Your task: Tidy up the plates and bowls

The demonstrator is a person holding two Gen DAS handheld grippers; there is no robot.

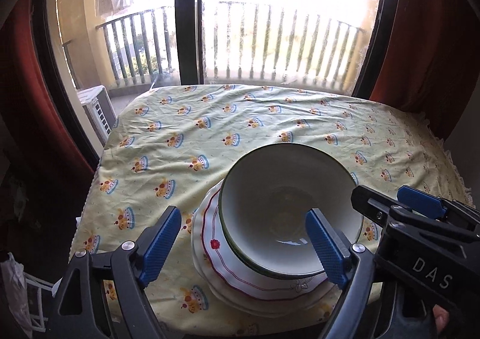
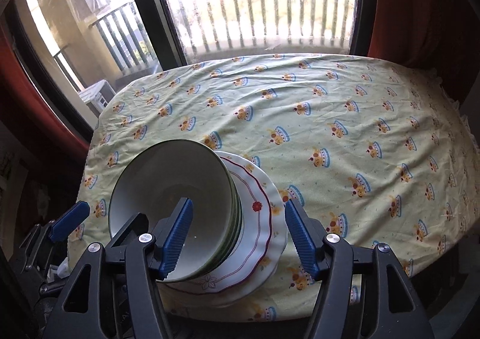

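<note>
Stacking stage, near completion by appearance. White green-rimmed ceramic bowls point(image 1: 288, 219), nested, sit on scalloped white plates with a red line and flower motif point(image 1: 228, 267), near the front edge of the counter under its yellow crown-print cloth point(image 1: 210, 129). The left claw point(image 1: 244, 246) and the right claw point(image 2: 238, 237) both gape wide and hold nothing, each straddling the stack. The next move probably calls for centring the bowls, or withdrawal.

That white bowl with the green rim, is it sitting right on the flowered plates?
Touching. In the right wrist view the bowl rests, with more bowls nested under it, directly on the plates, no gap visible.
</note>
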